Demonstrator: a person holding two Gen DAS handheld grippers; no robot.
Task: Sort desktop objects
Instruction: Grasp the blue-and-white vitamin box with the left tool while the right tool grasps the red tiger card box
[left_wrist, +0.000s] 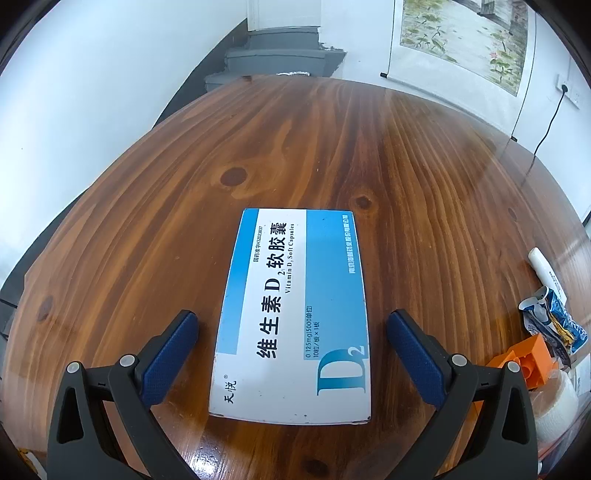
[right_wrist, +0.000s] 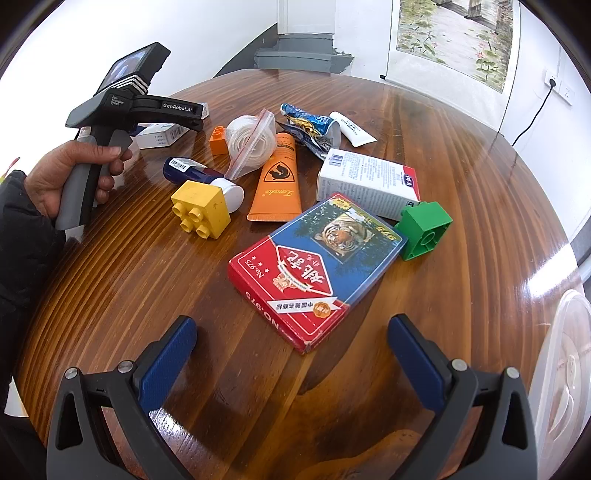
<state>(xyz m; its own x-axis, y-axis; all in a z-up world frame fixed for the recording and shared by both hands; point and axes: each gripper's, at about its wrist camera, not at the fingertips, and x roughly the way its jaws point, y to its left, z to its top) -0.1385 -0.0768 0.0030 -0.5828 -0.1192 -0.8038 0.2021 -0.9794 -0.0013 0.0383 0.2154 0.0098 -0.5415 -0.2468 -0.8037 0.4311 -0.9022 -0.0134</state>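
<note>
Clutter sits heaped in the middle of the bench (right_wrist: 461, 155), so I have each gripper lined up on whatever lies apart from the pile and flat enough to take cleanly. My left gripper (left_wrist: 291, 343) hangs tilted down over the vitamin box (left_wrist: 291, 314), jaws spread wide with a blue pad on either side of the box's long edges, clear of the cardboard. I judge that straddle is deliberate: the box lies face up and alone on bare wood, so closing across its narrow width should catch it square.

My right gripper (right_wrist: 291, 345) is equally wide and holds nothing. It points at the near corner of the playing-card pack (right_wrist: 317, 266), which lies askew, its far end close beside the green block (right_wrist: 424, 229) and the white carton (right_wrist: 365, 181).

Beyond lie the yellow block (right_wrist: 201, 208), orange tube (right_wrist: 277, 177) and bagged roll (right_wrist: 251, 142), crowded together, so I'd leave those for later. A clear tub (right_wrist: 565, 369) at my right edge looks a likely destination.
</note>
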